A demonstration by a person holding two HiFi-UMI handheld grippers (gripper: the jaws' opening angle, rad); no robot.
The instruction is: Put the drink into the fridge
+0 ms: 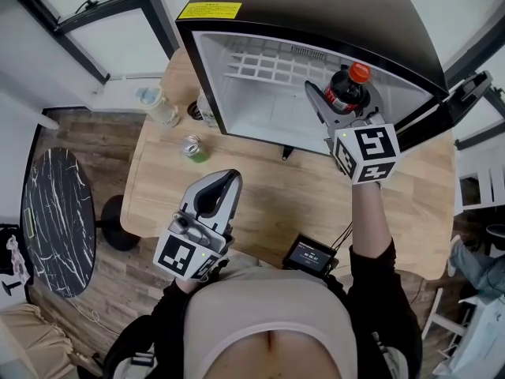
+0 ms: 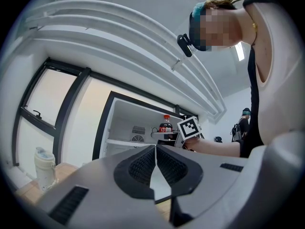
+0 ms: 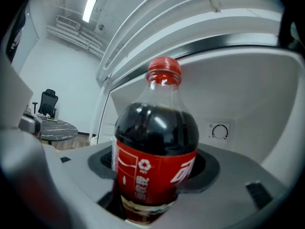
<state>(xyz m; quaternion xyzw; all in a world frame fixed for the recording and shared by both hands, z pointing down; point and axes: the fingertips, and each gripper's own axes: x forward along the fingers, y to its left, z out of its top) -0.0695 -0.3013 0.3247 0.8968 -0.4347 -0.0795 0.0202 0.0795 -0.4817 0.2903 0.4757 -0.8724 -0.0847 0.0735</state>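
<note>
Nearest the body, the left claw (image 1: 227, 181) hangs over the desk (image 1: 268, 204) edge. It is pressed together with nothing in it; its own view shows the pads meeting (image 2: 155, 161). It plays no part now, so it poses little risk unless it swings into the can (image 1: 192, 147), which stands farther out on the desk, in front of the fridge (image 1: 316, 14).

Beyond that, the right claw (image 1: 346, 101) reaches into the fridge mouth on its right side, pinching the bottle (image 1: 347, 91). The bottle is upright with its red cap on top. The right gripper view shows the claw (image 3: 155, 175) gripping low on the bottle (image 3: 157, 142), at the bottom of the label, so most of the weight sits above the pads. That is probably the main hazard: a round, smooth, top-heavy bottle could pivot or slip in the grip if the arm jerks.

I cannot tell whether the base is resting on anything. If the claw let go before the base was down, the bottle would likely drop and topple, and might roll out onto the desk.

Farther in, the wire shelf (image 1: 264, 68) lies to the left of the bottle. The cap or the claw could clip it, or the right wall with the dial (image 3: 219, 131). The door (image 1: 461, 101) stands open at the far right, and the elbow could knock it.
</note>
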